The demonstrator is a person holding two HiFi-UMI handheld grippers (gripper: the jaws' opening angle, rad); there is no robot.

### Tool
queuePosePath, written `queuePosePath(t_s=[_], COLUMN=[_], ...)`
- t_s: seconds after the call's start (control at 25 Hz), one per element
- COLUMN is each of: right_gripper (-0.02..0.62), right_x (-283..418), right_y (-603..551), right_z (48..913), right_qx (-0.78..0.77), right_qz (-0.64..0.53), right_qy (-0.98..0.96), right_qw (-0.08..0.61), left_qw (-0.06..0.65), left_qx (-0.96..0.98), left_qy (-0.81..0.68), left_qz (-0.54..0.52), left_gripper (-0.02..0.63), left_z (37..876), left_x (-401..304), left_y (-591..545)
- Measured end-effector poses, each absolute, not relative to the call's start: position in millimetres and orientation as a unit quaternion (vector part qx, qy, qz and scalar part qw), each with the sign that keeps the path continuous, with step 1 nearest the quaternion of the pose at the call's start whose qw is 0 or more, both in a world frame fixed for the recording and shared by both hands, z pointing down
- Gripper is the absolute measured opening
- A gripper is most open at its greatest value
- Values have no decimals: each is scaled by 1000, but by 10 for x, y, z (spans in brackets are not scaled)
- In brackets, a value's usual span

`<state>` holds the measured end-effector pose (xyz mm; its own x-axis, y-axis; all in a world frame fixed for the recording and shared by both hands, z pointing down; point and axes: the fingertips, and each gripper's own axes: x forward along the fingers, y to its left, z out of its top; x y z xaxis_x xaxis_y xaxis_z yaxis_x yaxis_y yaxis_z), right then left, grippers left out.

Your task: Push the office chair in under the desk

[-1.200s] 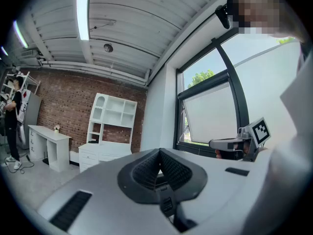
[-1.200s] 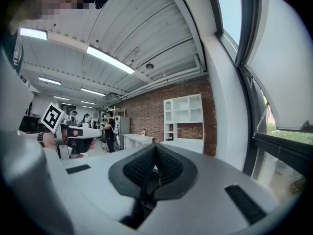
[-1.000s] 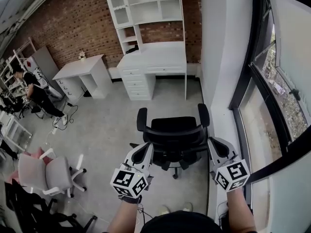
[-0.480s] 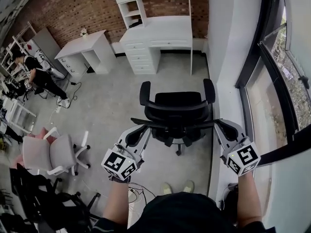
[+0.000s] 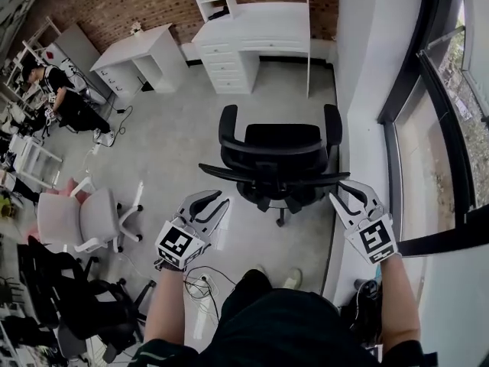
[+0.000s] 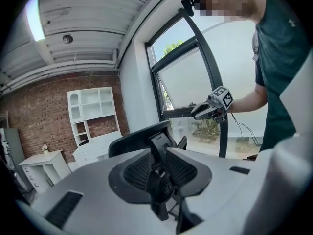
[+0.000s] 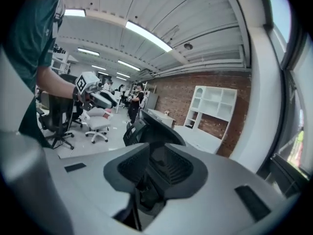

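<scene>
The black office chair (image 5: 279,155) stands on the grey floor with its back toward me, short of the white desk with a hutch (image 5: 260,29) by the brick wall. My left gripper (image 5: 210,199) hangs below and left of the backrest's left end, apart from it. My right gripper (image 5: 348,191) sits just under the backrest's right end. Both sets of jaws have just been opening, and nothing is between them. In the left gripper view the chair (image 6: 142,141) shows past the left gripper (image 6: 159,180), with the right gripper (image 6: 210,109) beyond. In the right gripper view the chair (image 7: 146,126) shows past the right gripper (image 7: 146,180).
A window wall (image 5: 451,128) runs close along the right. A smaller white desk (image 5: 145,48) stands left of the hutch desk. A white and pink chair (image 5: 84,220) and black chairs (image 5: 61,297) crowd the left, cables (image 5: 202,281) lie near my feet, and a person (image 5: 65,102) sits far left.
Both grippers have come off the ends of the chair's backrest, dropped lower and drawn back toward me, and their jaws have parted. The chair stays in front of the desk.
</scene>
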<state>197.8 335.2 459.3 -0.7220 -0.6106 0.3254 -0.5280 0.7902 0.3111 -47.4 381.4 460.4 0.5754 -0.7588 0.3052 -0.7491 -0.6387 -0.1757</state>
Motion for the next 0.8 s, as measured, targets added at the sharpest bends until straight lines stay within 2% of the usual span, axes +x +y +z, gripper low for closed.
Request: queuePosePath(t_s=[0.08,0.16,0.4,0.6,0.8], right_gripper=[112,130,132,166,199], right_x=[1970,1963,1948,1853,1956], right_y=[3309,3260,3005,2827,2700], right_z=[4794,4954,5312,5576,5807], right_qx=[291,280,283,268,233], right_qz=[-106,-118,-152,-151,-173], right_qy=[-922,-917,-886,-873,-860], right_qw=[231,257,335,379,420], left_qw=[14,15,48,89,101], left_qx=[-882,-878,-864,-854,-857], left_qy=[425,420,386,335,278], left_qz=[-202,-231,-319,-387,-422], left_gripper=[84,97,146,189,229], left_z=[4728,4858,5207,5393,5594], left_x=[-529,-599,-840,-1079,-1086], left_y=[3774,3722,3446,3136,2862])
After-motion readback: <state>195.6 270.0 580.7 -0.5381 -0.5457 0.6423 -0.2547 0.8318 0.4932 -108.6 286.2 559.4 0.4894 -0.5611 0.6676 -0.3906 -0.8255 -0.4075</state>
